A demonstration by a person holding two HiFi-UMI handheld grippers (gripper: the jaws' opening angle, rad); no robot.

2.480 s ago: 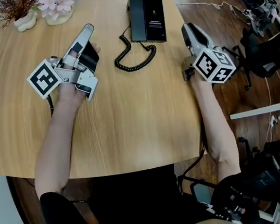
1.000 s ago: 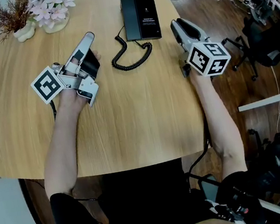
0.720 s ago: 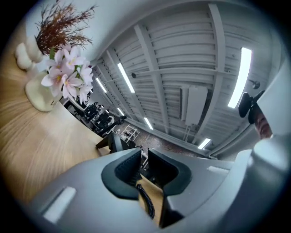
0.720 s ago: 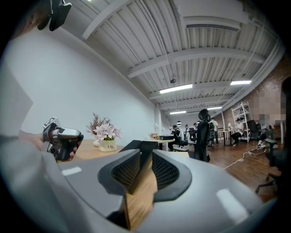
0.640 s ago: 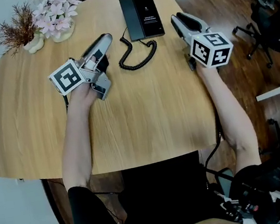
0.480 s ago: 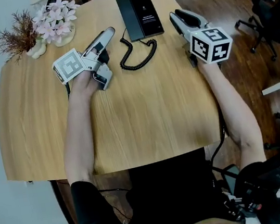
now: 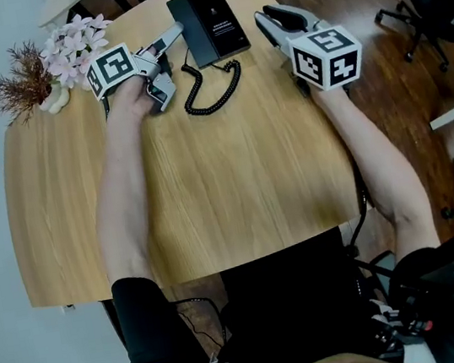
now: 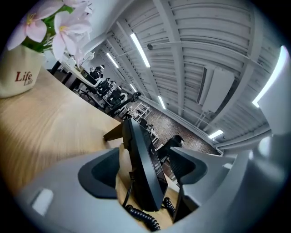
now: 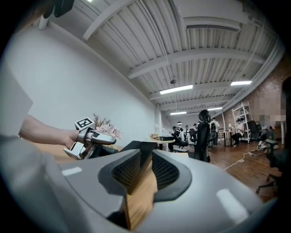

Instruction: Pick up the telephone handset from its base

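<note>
Telephone handset (image 7: 184, 21) lying on its base (image 7: 219, 17) at the table's (image 7: 238, 200) far edge, coiled cord (image 7: 211, 92) just nearer me, my left gripper (image 7: 173, 38) at the handset, jaws opening wide, handset between them untouched, my right gripper (image 7: 268, 18) beside the base, jaws together, empty

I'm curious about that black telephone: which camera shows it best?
The head view: the whole telephone shows from above. The left gripper view shows it edge-on, close up; the right gripper view only a dark sliver.
</note>
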